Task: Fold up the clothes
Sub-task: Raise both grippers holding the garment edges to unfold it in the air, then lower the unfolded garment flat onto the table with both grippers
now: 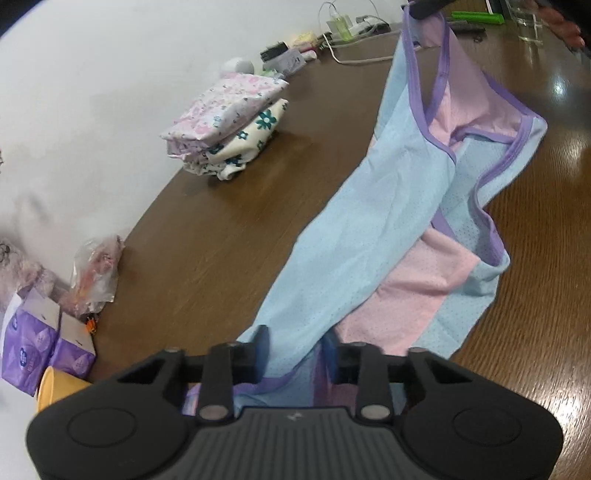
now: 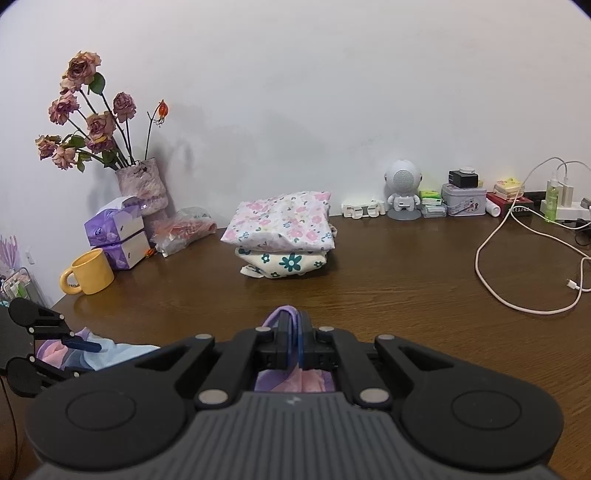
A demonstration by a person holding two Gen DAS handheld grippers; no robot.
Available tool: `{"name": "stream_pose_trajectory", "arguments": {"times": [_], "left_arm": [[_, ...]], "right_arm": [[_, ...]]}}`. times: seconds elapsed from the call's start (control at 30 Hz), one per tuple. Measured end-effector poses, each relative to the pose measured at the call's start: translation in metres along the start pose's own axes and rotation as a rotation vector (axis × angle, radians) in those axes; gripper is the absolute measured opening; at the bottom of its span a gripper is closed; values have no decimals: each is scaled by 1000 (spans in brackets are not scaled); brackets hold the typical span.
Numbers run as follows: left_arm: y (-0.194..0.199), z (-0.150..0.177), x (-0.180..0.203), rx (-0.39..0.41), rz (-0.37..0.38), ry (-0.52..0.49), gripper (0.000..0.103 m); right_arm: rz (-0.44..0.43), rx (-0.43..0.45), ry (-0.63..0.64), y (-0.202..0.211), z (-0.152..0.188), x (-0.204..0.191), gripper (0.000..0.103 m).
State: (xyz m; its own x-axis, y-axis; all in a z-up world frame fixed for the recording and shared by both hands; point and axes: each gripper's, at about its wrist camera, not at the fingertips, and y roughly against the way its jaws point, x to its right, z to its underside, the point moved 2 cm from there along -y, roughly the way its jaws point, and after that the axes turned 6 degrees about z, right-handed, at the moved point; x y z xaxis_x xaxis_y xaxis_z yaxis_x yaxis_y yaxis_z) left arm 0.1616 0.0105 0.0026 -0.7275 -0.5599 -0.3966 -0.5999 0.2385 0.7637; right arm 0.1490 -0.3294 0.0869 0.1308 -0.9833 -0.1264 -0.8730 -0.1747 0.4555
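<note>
A blue and pink mesh garment (image 1: pixel 373 206) with purple trim stretches across the brown table between my two grippers. My left gripper (image 1: pixel 295 350) has the garment's near end between its blue pads, jaws partly apart around the cloth. My right gripper (image 2: pixel 293 343) is shut on the purple-trimmed far end (image 2: pixel 282 314); it shows at the top of the left wrist view (image 1: pixel 424 7). The left gripper also shows at the left edge of the right wrist view (image 2: pixel 74 343). The garment's middle sags onto the table.
A stack of folded floral clothes (image 2: pixel 284 236) sits at mid-table near the wall. A yellow mug (image 2: pixel 90 271), purple tissue boxes (image 2: pixel 116 236), a vase of dried roses (image 2: pixel 142 184) and a plastic bag (image 2: pixel 184 229) stand left. A white cable (image 2: pixel 517 258), robot figure (image 2: pixel 402 192) and tins lie right.
</note>
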Motion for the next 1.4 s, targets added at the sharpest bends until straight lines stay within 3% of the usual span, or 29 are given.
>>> {"name": "stream_pose_trajectory", "arguments": {"times": [0.17, 0.33, 0.53, 0.8, 0.93, 0.97, 1.1, 1.23, 1.4], "left_arm": [[17, -3, 0, 84, -66, 17, 1], [68, -9, -14, 202, -226, 76, 1], [166, -22, -20, 337, -438, 121, 1], [300, -17, 26, 463, -644, 113, 1], [345, -18, 38, 487, -634, 126, 1], [353, -18, 39, 489, -623, 132, 1], [330, -20, 19, 430, -512, 186, 1], [231, -13, -15, 247, -344, 235, 2], [72, 4, -49, 5, -140, 330, 2]], "right_arm": [[6, 20, 9, 4, 0, 0, 2], [24, 91, 42, 27, -7, -6, 2], [-4, 235, 74, 84, -31, -20, 2], [-51, 443, 136, 196, -45, -44, 2], [-55, 514, 177, 249, -50, -54, 3], [-50, 479, 180, 241, -51, -53, 3], [-26, 329, 189, 206, -57, -47, 3], [-2, 179, 197, 171, -63, -40, 4], [64, -204, 106, 2, -20, -12, 4]]}}
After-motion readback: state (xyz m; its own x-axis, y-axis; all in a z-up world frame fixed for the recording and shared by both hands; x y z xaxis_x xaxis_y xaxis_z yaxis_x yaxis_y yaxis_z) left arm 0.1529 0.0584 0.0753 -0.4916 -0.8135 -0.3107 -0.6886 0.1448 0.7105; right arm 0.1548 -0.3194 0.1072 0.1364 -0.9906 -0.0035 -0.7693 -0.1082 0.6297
